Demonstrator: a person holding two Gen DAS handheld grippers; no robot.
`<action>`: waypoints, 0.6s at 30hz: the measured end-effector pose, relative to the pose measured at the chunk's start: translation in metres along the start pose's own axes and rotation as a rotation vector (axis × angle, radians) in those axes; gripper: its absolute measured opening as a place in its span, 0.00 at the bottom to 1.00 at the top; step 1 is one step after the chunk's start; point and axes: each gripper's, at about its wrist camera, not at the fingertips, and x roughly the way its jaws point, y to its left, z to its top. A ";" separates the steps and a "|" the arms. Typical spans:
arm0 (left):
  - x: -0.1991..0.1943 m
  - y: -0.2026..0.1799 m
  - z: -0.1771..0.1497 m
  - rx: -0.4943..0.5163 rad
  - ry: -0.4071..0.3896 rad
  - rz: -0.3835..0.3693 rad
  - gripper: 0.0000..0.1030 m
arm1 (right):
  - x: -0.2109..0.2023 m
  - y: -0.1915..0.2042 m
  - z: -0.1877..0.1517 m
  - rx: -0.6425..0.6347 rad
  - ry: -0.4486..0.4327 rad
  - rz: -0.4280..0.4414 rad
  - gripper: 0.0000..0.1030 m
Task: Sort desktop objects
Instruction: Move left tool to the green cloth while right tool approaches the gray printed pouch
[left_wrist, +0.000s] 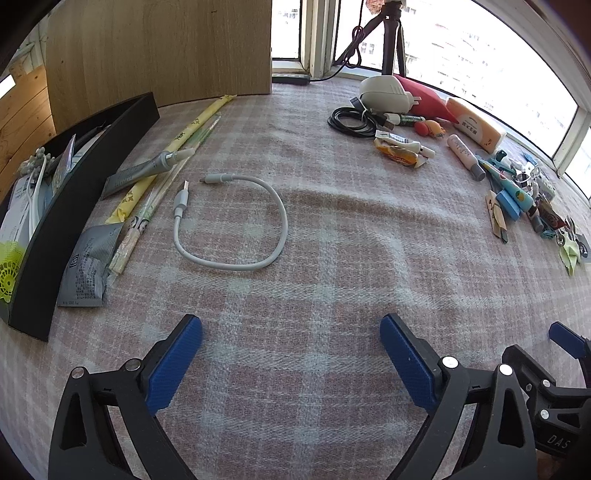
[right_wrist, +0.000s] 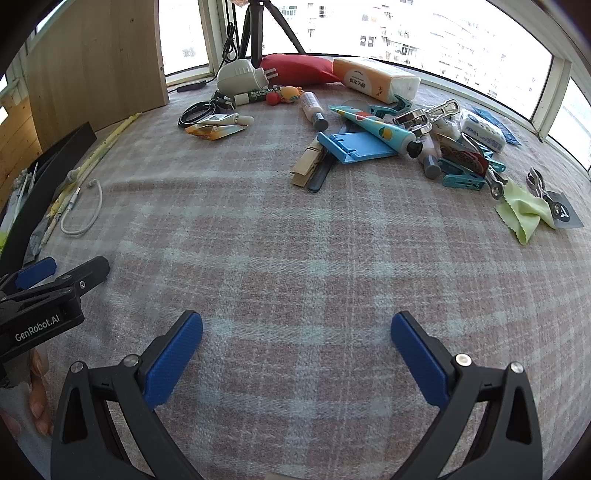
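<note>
My left gripper (left_wrist: 291, 328) is open and empty, low over the plaid cloth (left_wrist: 314, 295). A white USB cable (left_wrist: 236, 221) lies looped on the cloth just ahead of it. A black tray (left_wrist: 85, 192) with several items stands at the left. My right gripper (right_wrist: 297, 328) is open and empty over bare cloth. Ahead of it lies a pile of small objects: a blue plastic stand (right_wrist: 354, 147), a wooden clothespin (right_wrist: 306, 164), a printed tube (right_wrist: 380, 129) and teal clips (right_wrist: 461, 177).
A grey tube (left_wrist: 147, 170), yellow wrapped sticks (left_wrist: 166, 155) and a grey sachet (left_wrist: 88, 269) lie beside the tray. A black cable coil (left_wrist: 351, 122), white plug (left_wrist: 384, 94), tissue pack (right_wrist: 376, 79) and green cloth (right_wrist: 524, 210) lie further off. A wooden board (left_wrist: 159, 48) stands behind.
</note>
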 end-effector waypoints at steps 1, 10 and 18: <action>-0.002 -0.003 0.002 0.000 0.006 -0.005 0.89 | -0.003 -0.005 0.000 0.003 0.000 -0.007 0.99; -0.045 -0.083 0.030 0.113 -0.033 -0.130 0.87 | -0.043 -0.112 0.016 0.117 -0.039 -0.115 0.75; -0.069 -0.209 0.044 0.317 -0.070 -0.252 0.80 | -0.064 -0.229 0.021 0.225 -0.038 -0.217 0.60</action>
